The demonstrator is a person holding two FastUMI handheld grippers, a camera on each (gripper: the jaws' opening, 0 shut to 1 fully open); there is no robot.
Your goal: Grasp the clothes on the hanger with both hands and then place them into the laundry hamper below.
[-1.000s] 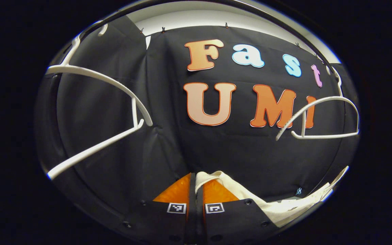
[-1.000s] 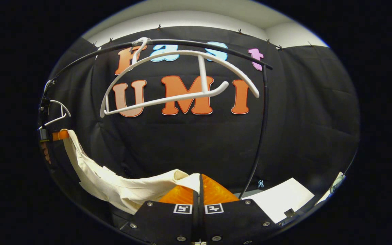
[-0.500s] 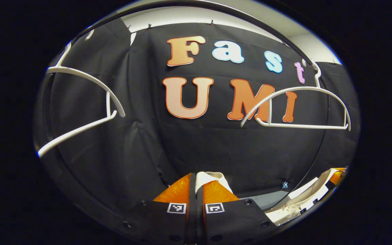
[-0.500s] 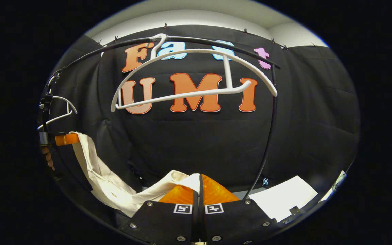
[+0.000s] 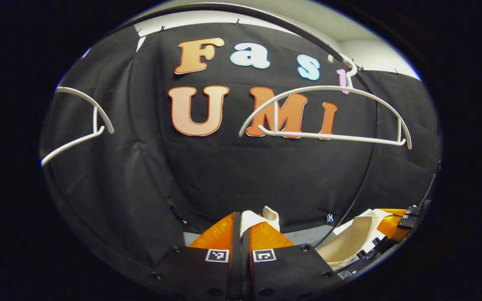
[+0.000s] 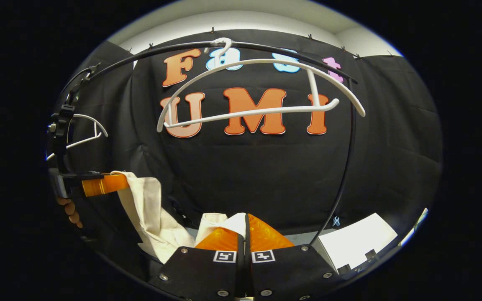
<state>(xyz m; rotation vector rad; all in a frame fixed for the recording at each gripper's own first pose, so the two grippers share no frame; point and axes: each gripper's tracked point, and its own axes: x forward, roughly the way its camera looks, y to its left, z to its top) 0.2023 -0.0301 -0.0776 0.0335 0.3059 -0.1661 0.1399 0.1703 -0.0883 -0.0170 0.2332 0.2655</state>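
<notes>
The left gripper (image 5: 241, 221) is clenched on the cloth (image 5: 251, 218): in the left gripper view both fingers are pressed together and a cream fold of the cloth comes out between their tips. The right gripper (image 6: 244, 223) is clenched too, with a corner of the same cloth (image 6: 218, 221) pinched between its fingers in the right gripper view.

The cloth is off the hangers and hangs between the two grippers. In the right gripper view it falls from the left gripper (image 6: 117, 182), seen far at the left side, goes down in a loose fold and comes up again to the right gripper's fingers. A hand (image 6: 70, 209) holds that left gripper from below. In the left gripper view the right gripper (image 5: 391, 223) is at the lower right edge, with the cloth hanging from it.

Above, a black rail (image 6: 174, 47) runs across in front of the booth's wall. A bare white hanger (image 6: 262, 94) hangs on it by its hook. A second bare white hanger (image 6: 84, 131) is farther to the left, near the left gripper. In the left gripper view these two are the hanger (image 5: 329, 115) at the right and the hanger (image 5: 82, 121) at the left edge.

At the lower right of the right gripper view lies a white sheet (image 6: 356, 244). I cannot tell what it lies on.
</notes>
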